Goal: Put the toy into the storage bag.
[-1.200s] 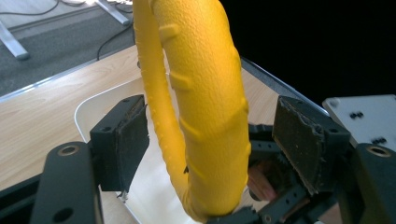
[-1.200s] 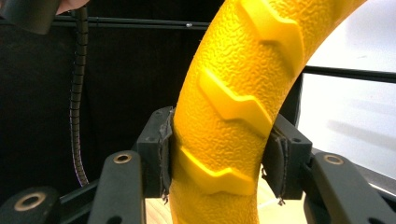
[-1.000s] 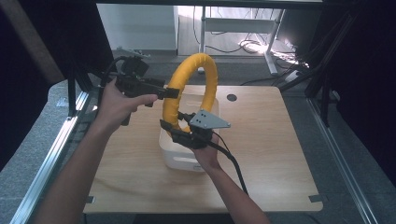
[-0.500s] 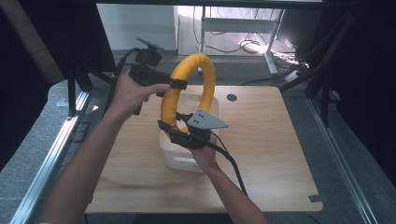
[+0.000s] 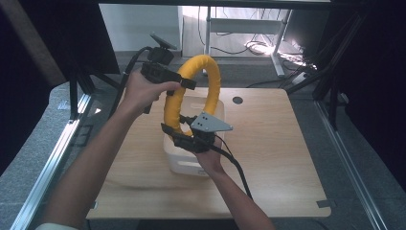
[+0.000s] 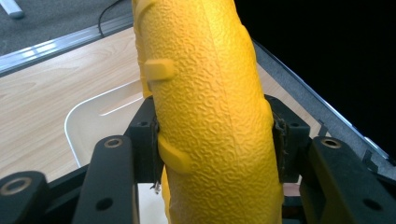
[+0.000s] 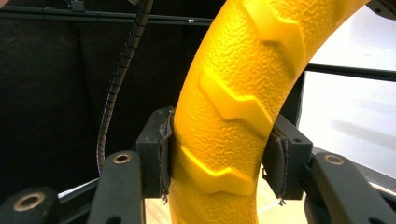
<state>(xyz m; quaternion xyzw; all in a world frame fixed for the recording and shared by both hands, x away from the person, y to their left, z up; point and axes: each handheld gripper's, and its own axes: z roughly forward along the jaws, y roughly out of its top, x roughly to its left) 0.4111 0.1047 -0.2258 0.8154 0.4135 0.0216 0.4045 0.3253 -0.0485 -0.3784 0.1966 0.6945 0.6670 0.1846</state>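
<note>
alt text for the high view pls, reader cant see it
Seen from above, a person holds a yellow ring upright over a white bin on a wooden table. The left gripper clamps its upper left side and the right gripper its lower part.

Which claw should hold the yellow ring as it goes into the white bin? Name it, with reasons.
Left, probably. The left claw grips the yellow ring high on its side, clear of the white bin; the right claw clamps its bottom, just above the bin.
</note>
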